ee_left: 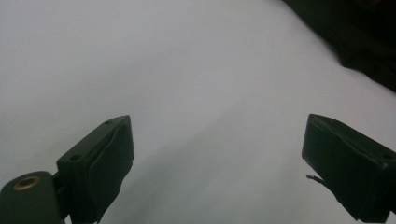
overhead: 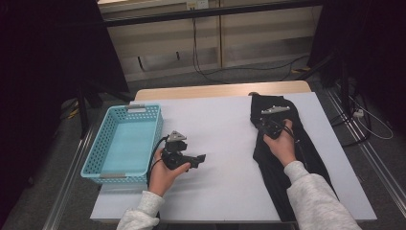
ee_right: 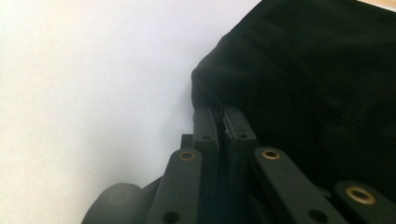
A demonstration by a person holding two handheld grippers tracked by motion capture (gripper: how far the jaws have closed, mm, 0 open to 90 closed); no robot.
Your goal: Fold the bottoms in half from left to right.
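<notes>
So there's one long black fabric garment (overhead: 280,158) lying down the right side of my white table (overhead: 220,143), and my right gripper (ee_right: 217,112) is pinched tight on its edge. My left gripper (ee_left: 215,158) hovers mid-table, jaws wide apart, nothing in them. One empty turquoise plastic basket (overhead: 123,143) sits far left.

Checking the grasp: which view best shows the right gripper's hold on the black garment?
The right gripper view: the right gripper has its jaws shut on the black garment at a folded edge. The high view shows the garment's full length under the hand, grip hidden. The left gripper view catches one dark corner.
</notes>
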